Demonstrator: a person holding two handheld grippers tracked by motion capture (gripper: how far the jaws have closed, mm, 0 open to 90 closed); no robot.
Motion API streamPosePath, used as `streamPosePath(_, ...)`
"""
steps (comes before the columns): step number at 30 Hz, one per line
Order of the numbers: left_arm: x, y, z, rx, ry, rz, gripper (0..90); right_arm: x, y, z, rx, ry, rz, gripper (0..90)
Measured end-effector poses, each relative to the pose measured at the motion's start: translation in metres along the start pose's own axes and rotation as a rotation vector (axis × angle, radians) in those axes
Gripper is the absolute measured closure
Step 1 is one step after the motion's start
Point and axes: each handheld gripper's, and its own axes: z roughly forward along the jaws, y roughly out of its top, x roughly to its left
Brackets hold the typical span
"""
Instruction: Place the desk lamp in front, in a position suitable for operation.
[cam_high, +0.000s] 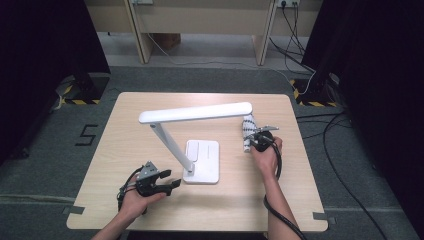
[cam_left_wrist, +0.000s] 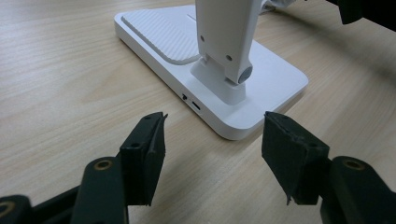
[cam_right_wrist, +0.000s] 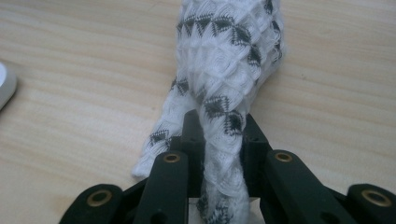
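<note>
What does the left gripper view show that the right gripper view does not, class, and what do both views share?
The left gripper view gives the left gripper with jaws open, aimed at the white lamp base, the lamp's hinged arm foot and a small port in the base's side. The right gripper view gives the right gripper shut on a white cloth with a dark pattern. Both share the pale wooden table and black jaws rising from the bottom edge.
</note>
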Motion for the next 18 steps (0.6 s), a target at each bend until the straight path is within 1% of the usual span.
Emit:
streamPosePath(2,0.0,0.001,0.001,-0.001,-0.001,0.001,39.3,0.001,-0.002,-0.002,0.001,0.006,0.003,77.4)
streamPosePath(3,-0.001,0.002,0.002,-0.003,-0.003,0.002,39.5,0.002,-0.006,-0.007,-0.001,0.017,-0.009,77.4)
streamPosePath(4,-0.001,0.003,0.003,-0.002,-0.004,0.005,39.5,0.002,-0.006,-0.007,-0.001,0.017,-0.009,77.4)
streamPosePath(6,-0.002,0.005,0.004,-0.006,-0.007,0.01,40.9,0.003,-0.01,-0.012,0.002,0.028,-0.015,77.6)
streamPosePath(8,-0.004,0.006,0.006,-0.011,-0.015,0.009,41.8,0.007,-0.015,-0.023,-0.011,0.048,-0.027,78.1)
streamPosePath(9,-0.004,0.006,0.006,-0.011,-0.015,0.009,41.8,0.007,-0.015,-0.023,-0.011,0.048,-0.027,78.1)
streamPosePath(10,-0.004,0.006,0.006,-0.007,-0.015,0.008,41.9,0.009,-0.018,-0.03,-0.028,0.061,-0.033,78.2)
streamPosePath(14,-0.008,0.005,0.005,-0.003,-0.03,-0.001,41.6,0.019,-0.024,-0.049,-0.055,0.091,-0.055,78.2)
streamPosePath(15,-0.009,0.005,0.004,-0.003,-0.038,0.002,41.5,0.02,-0.024,-0.053,-0.061,0.098,-0.06,78.2)
streamPosePath(18,-0.011,0.006,0.003,-0.001,-0.042,0.004,41.3,0.024,-0.026,-0.062,-0.074,0.107,-0.069,78.2)
